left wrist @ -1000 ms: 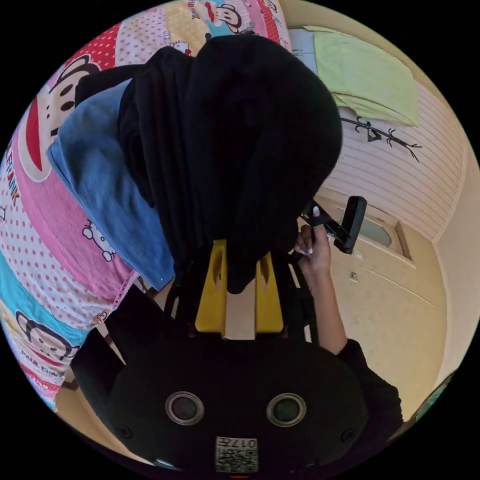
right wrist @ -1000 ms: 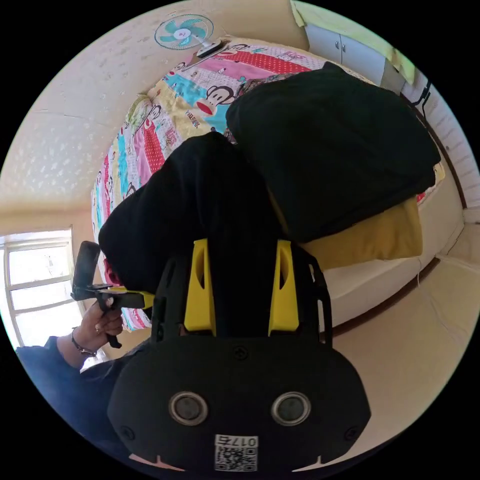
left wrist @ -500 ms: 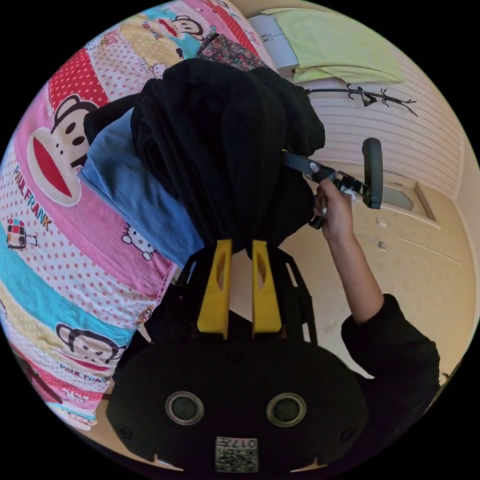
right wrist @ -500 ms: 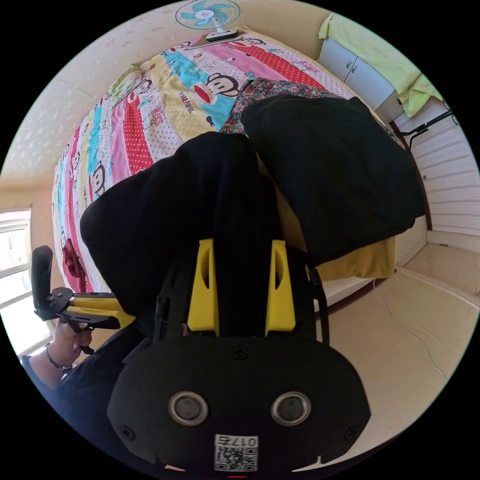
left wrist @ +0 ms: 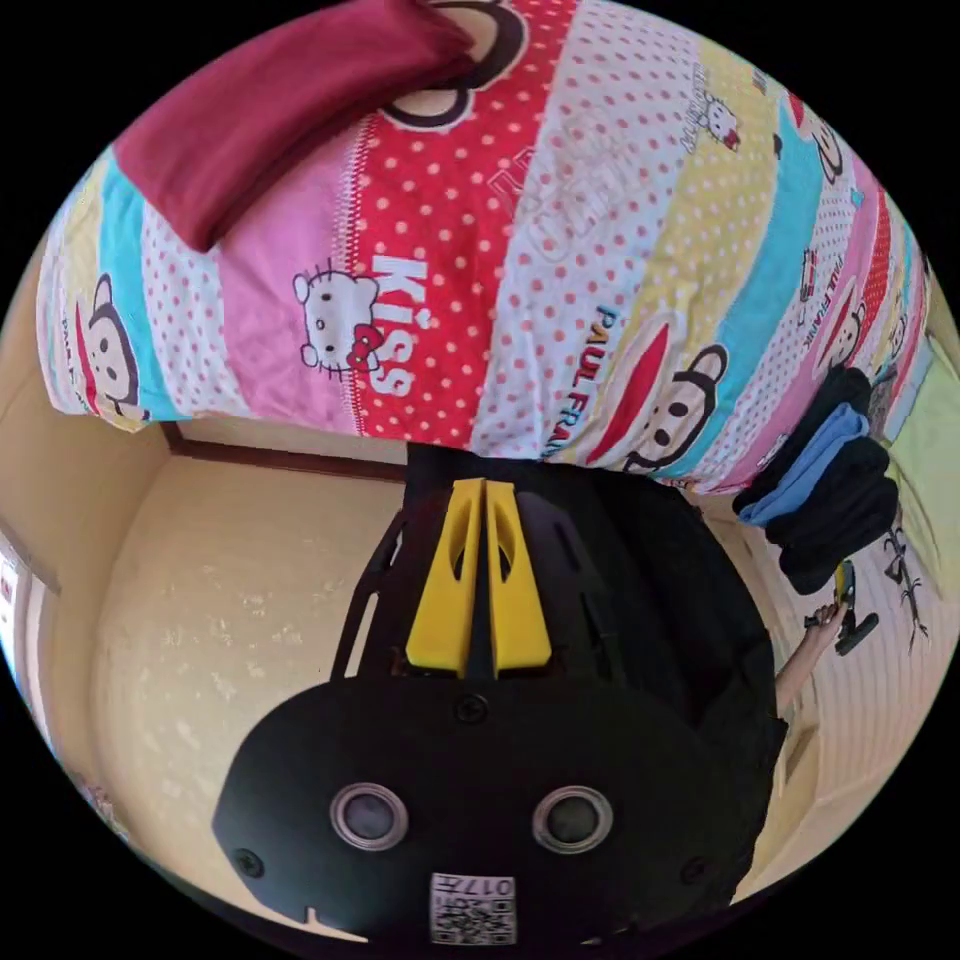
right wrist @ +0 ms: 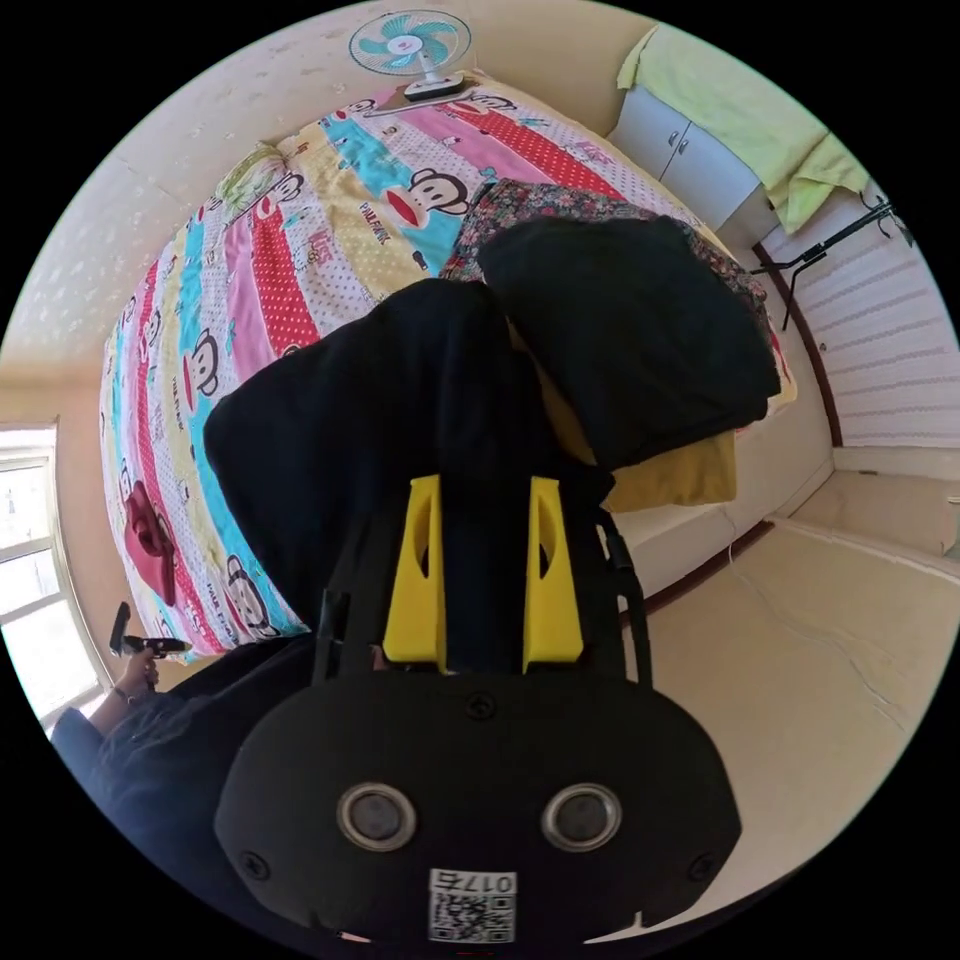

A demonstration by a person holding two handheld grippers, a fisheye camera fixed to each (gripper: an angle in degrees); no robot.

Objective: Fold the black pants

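The black pants [right wrist: 390,420] lie as a thick folded bundle on the edge of the bed, and my right gripper [right wrist: 485,488] is shut on their near end, with black cloth between the yellow jaws. In the left gripper view the pants [left wrist: 840,505] are far to the right, on top of a blue garment [left wrist: 810,460], with the right gripper [left wrist: 845,605] held in a hand just below them. My left gripper [left wrist: 483,487] hangs off the side of the bed, jaws pressed together with nothing between them. It is small and distant [right wrist: 140,645] in the right gripper view.
A cartoon-print bedspread [left wrist: 560,230] covers the bed. A maroon cloth [left wrist: 270,110] lies on it near the left gripper. Beside the pants, another folded black garment [right wrist: 630,330] rests on a yellow one [right wrist: 670,482] and a floral cloth [right wrist: 540,200]. Beige floor [right wrist: 820,650] runs along the bed.
The left gripper has let go of the pants, shut its jaws and moved far along the bed's edge toward the maroon cloth. The right gripper still holds the pants.
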